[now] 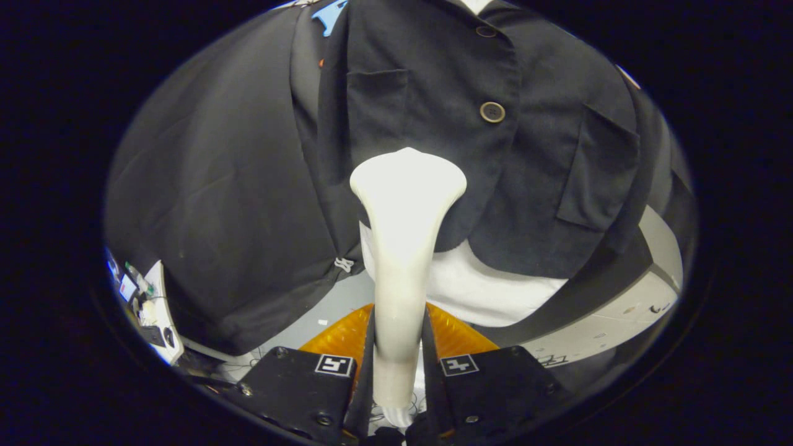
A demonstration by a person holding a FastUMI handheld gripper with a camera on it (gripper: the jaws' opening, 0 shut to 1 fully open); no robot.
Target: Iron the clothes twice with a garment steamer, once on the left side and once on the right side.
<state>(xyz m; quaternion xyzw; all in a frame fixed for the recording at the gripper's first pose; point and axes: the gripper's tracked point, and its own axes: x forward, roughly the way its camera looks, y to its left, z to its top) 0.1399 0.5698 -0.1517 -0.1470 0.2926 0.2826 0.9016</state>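
Between the two fingers of the gripper (399,347), a pale garment steamer (403,248) stands upright, its slim handle clamped from both sides by the fingers. Its neck rises and flares into a wide flat head, which sits against or just in front of the lower front of a dark jacket (471,124); whether head and cloth touch cannot be told. The steamer's base is hidden below the fingers, where only a ribbed end and some thin wires show.

Beyond the fingers the jacket hangs, filling most of the view, with two round buttons (492,112) down its front and a patch pocket (598,173) on each side. Its collar and shoulders are cut off above. Under its hem a white garment (495,291) shows, its lower edge hidden behind the steamer and an orange ribbed part (337,337) just behind the fingers. Beside the jacket hangs a large dark cloth (210,204). Near its lower corner, small cluttered objects (139,297) on a white ledge are too small to make out.
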